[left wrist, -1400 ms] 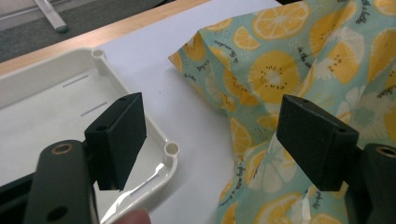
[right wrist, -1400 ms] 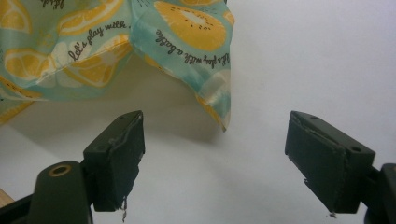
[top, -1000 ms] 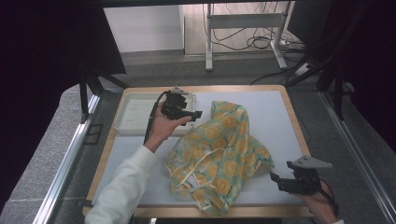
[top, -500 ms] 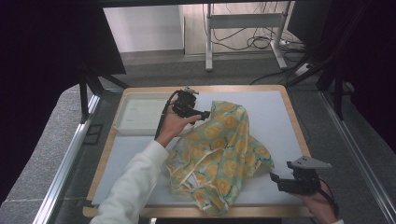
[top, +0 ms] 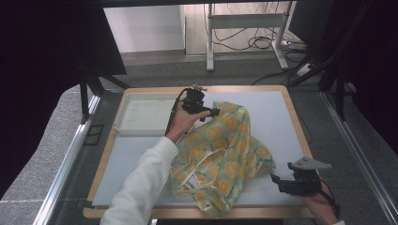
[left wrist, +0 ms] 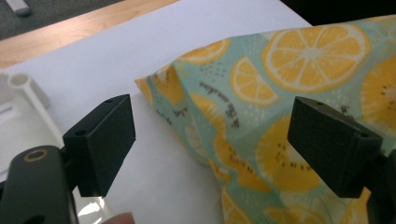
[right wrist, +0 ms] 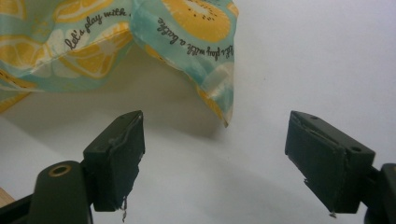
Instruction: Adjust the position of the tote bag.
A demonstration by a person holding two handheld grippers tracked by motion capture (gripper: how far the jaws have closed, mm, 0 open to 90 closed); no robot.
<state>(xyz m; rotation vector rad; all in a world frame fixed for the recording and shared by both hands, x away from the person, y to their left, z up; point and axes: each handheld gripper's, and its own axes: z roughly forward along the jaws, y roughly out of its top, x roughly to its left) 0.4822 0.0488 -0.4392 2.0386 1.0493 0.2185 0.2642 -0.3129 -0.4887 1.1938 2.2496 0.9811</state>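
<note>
Lemon-print cloth [top: 220, 154] lay crumpled across the middle of the white mat [top: 281, 117] on my wooden table [top: 300, 126], its teal fabric covered in orange and lemon slices, running from the far centre down to the near edge. From the high view, my left gripper [top: 206, 111] hovered at the cloth's far corner, just beside a white tray [top: 141, 115] that sat at the mat's far left. My right gripper [top: 281, 182] waited low at the near right, close to the cloth's nearest fold but apart from it.

My left gripper view [left wrist: 210, 149] gave what the overhead could not: the two black jaws stood wide apart with nothing between them but mat and the cloth's pointed corner [left wrist: 149, 84], which lay under the gap, nearer the right-hand jaw. The rounded corner of the white tray [left wrist: 23, 93] edged in at that view's left, and bare wood showed beyond the mat.

My right gripper view [right wrist: 212, 154] showed its jaws likewise spread and empty, aimed at a lifted flap of cloth [right wrist: 187, 42] that cast a shadow on the mat. Only here could the printed script "let's play with a bubble" be read along the fabric. Whether either gripper touched the cloth, the overhead could not settle; the close views showed clear gaps.
</note>
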